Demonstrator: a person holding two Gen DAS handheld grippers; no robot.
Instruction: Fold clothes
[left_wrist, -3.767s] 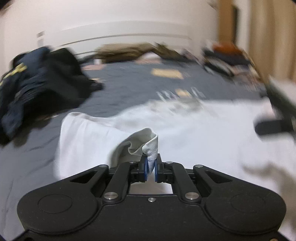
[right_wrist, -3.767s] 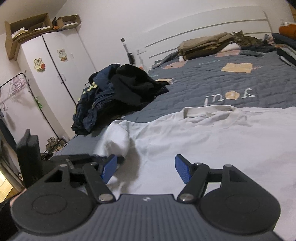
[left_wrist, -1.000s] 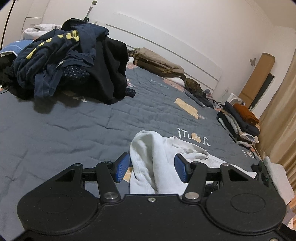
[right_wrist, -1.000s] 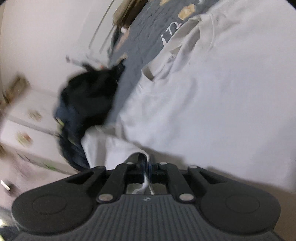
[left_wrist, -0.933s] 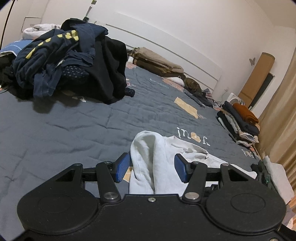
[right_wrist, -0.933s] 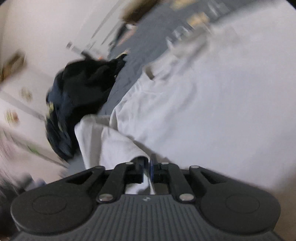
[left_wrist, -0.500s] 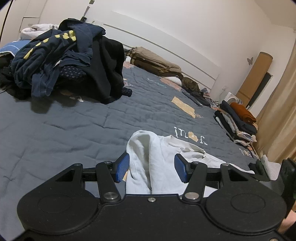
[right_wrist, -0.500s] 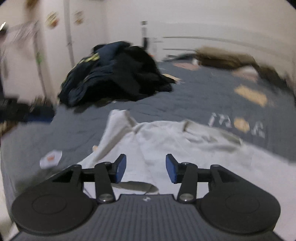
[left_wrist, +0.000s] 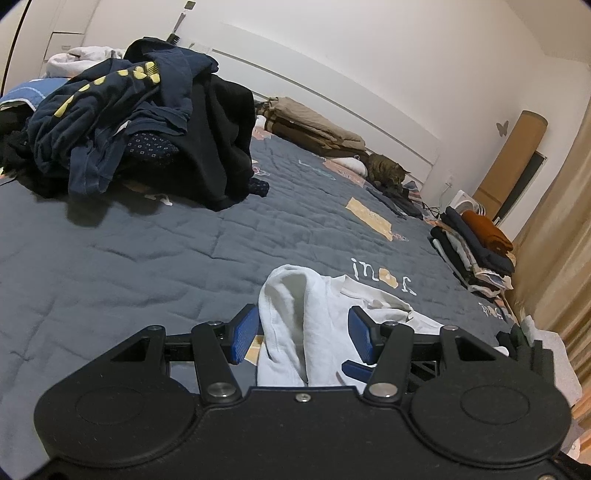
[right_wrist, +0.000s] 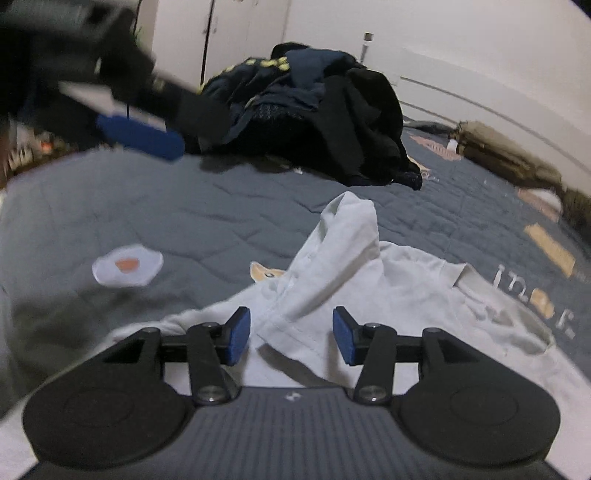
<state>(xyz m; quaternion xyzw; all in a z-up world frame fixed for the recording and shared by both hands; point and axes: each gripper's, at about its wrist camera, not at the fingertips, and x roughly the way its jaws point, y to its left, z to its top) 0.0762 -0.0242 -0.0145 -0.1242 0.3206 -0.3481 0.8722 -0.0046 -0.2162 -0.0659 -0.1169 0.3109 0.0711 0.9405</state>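
Lying crumpled on the bed (left_wrist: 147, 266), the white shirt (right_wrist: 369, 295) sits between both grippers' released fingers. Left gripper (left_wrist: 303, 334) view shows a cat (left_wrist: 386, 173); right gripper (right_wrist: 291, 341) view, an egg patch (right_wrist: 127, 265).

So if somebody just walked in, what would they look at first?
Probably the white shirt, crumpled on the grey quilt right in front of both grippers. Behind it, at the far left of the bed, sits a big heap of dark clothes. And a tabby cat is curled up by the headboard!
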